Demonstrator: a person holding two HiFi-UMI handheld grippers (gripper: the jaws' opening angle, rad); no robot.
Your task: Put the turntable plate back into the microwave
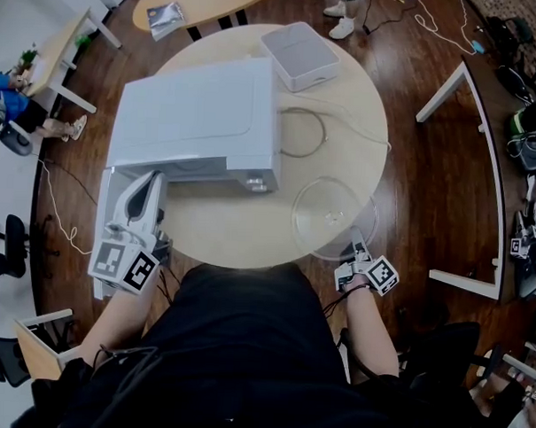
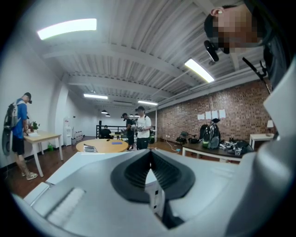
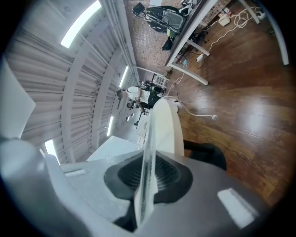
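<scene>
A white microwave (image 1: 197, 117) stands on the left half of the round table (image 1: 240, 238), its door (image 1: 104, 206) swung open toward me. My left gripper (image 1: 150, 184) is shut on the door's edge (image 2: 155, 196), which shows as a white panel between the pads. The clear glass turntable plate (image 1: 330, 211) lies flat on the table to the right of the microwave. My right gripper (image 1: 355, 242) is at its near rim. In the right gripper view the plate's edge (image 3: 148, 152) runs between the pads (image 3: 159, 173), which press on it.
A white box (image 1: 300, 55) sits at the table's far side, with a thin loop of cable (image 1: 305, 135) beside the microwave. A white-framed table (image 1: 483, 174) stands to the right and an oval wooden table (image 1: 197, 2) behind. People (image 2: 141, 132) stand across the room.
</scene>
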